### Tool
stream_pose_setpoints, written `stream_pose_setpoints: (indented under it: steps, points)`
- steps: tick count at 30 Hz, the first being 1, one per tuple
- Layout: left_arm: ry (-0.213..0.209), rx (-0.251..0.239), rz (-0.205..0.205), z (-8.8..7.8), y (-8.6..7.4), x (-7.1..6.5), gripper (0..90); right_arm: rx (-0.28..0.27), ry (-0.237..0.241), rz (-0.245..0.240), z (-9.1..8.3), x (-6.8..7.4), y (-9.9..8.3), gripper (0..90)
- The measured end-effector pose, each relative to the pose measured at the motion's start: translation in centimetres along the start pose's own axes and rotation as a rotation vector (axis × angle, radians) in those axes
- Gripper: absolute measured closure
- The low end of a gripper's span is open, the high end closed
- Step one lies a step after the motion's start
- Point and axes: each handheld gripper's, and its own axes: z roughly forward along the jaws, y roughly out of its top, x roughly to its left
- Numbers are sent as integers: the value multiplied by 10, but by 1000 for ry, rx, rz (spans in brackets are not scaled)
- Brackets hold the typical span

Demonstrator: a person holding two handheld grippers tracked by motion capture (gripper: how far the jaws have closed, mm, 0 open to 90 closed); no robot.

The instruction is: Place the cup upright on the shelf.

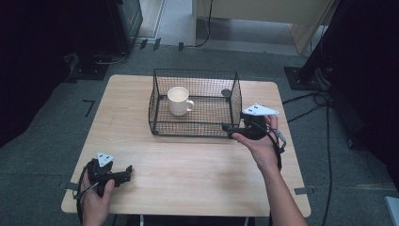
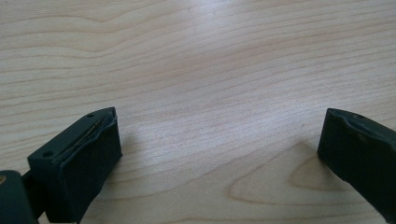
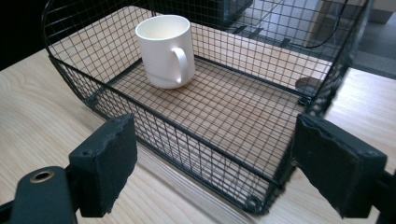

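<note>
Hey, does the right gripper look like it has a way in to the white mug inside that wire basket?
Probably yes. The right gripper, jaws open, sits outside the basket at its near right corner. The wire wall blocks a level approach, but the top is open, so the mug looks reachable from above.

From the high view I see dim surroundings and a soft, low-resolution picture, with the table (image 1: pixel 188 169) the brightest area. A pale sheen lies on the wood ahead of the left gripper (image 2: pixel 219 154), with soft shadows beside its jaws. Past the right gripper (image 3: pixel 212 168) the mug (image 3: pixel 166 49) looks sharp.
</note>
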Motion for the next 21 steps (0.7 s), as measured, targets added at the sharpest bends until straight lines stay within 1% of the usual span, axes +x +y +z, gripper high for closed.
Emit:
stream_pose_setpoints:
  steps: [2, 8, 13, 21]
  points:
    - [0, 1, 1, 0, 0, 0, 0, 0, -9, -2, -4, -2, -4, 142]
    - [0, 0, 0, 0, 0, 0, 0, 1, -13, 17, -15, -7, -15, 142]
    - [-1, -1, -1, 0, 0, 0, 0, 6, -34, 13, -23, -10, -24, 142]
    - [-1, 0, 0, 0, 0, 0, 0, 7, -60, 50, -36, -22, -44, 142]
